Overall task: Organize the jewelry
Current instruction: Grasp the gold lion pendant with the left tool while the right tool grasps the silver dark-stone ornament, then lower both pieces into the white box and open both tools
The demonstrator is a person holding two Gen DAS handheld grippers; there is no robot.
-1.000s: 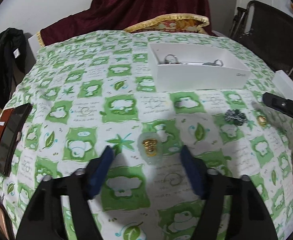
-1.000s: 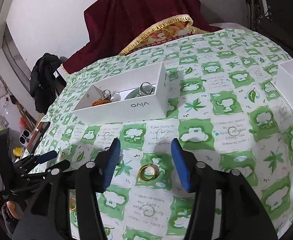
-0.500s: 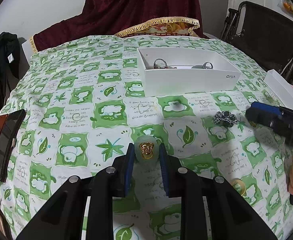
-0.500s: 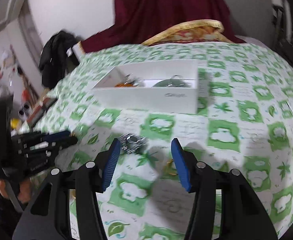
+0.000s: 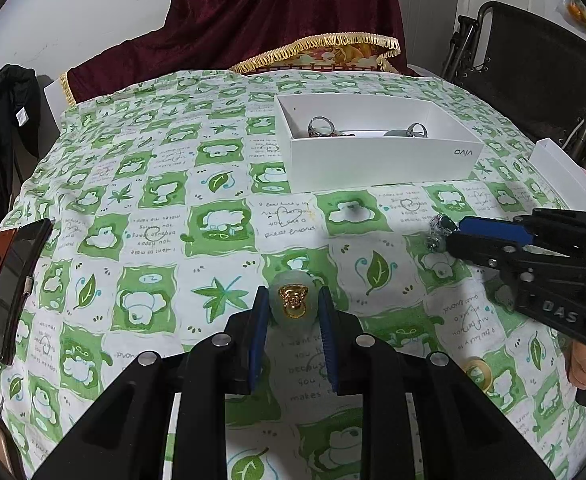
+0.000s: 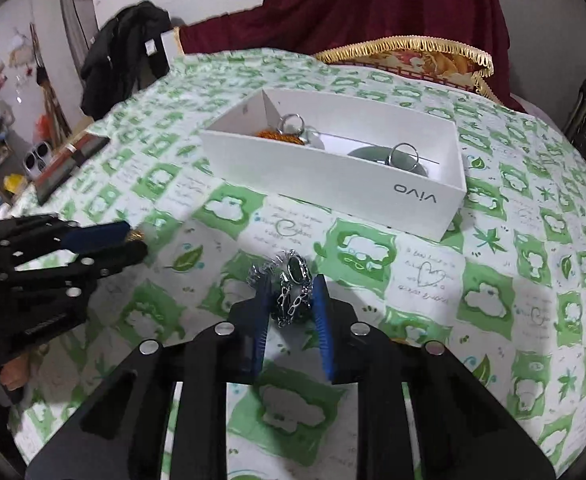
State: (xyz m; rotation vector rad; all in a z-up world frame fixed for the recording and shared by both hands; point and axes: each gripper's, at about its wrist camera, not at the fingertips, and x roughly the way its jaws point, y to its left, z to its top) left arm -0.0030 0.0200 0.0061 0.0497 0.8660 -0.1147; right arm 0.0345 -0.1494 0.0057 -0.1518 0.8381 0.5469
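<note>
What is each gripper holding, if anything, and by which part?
The left gripper pinches the pale green pendant by its two side edges. The right gripper pinches the dark silver-chained piece across its sides.

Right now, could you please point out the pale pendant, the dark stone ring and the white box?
pale pendant (image 5: 293, 300), left wrist view, on its gold centre.
dark stone ring (image 6: 295, 270), right wrist view, on its dark stone.
white box (image 6: 333, 184), right wrist view, on its near wall.
</note>
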